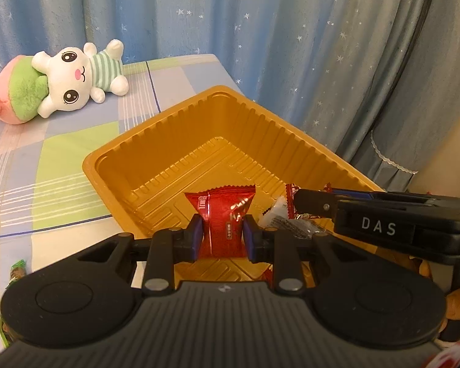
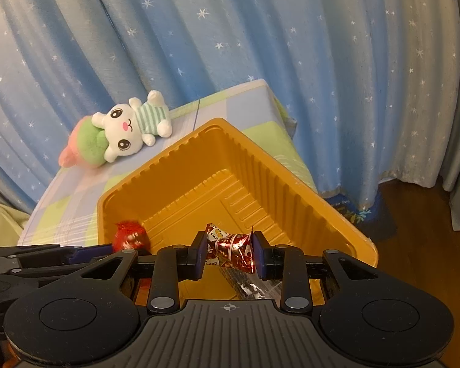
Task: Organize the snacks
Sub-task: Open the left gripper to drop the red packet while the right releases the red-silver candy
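Over tray: left tongs pinch red packet mid-waist, right tongs pinch candy; both light, crinkly, slippery.

At lower centre, the left gripper pinches a red snack packet over the gold tray.

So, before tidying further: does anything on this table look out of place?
Yes: the plush rabbit lies tipped on its side at the table's far corner, beyond the gold tray. It is a toy, not a snack.
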Available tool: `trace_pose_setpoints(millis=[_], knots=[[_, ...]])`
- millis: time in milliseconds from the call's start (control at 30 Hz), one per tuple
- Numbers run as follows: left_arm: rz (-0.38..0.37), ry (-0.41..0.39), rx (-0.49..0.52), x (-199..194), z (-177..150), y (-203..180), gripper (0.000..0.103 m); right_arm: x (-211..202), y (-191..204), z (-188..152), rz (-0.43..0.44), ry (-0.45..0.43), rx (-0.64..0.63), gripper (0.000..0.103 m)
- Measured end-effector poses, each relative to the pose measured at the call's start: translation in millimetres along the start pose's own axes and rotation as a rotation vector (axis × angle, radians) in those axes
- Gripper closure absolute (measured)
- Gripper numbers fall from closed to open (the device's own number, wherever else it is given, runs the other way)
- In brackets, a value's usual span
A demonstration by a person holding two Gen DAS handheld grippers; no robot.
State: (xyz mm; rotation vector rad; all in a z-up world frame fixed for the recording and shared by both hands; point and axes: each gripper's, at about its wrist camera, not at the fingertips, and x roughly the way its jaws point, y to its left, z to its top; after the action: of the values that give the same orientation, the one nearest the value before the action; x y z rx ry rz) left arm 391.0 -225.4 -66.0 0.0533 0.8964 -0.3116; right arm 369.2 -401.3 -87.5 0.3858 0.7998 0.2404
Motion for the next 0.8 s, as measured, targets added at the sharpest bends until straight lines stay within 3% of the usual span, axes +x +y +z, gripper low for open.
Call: trace_pose_setpoints(millis=[433, 800], knots=[[-0.007, 0.001, -0.025, -3.9, -2.7, 7.7, 0.075, 3.2, 0.6, 1.8, 0.005, 0.01, 0.005, 0.071], [0.009, -0.01, -0.053, -16.5, -6.9, 17.1, 0.074, 6.8, 14.6, 3.8, 0.071, 0.029, -0.001, 0.071]])
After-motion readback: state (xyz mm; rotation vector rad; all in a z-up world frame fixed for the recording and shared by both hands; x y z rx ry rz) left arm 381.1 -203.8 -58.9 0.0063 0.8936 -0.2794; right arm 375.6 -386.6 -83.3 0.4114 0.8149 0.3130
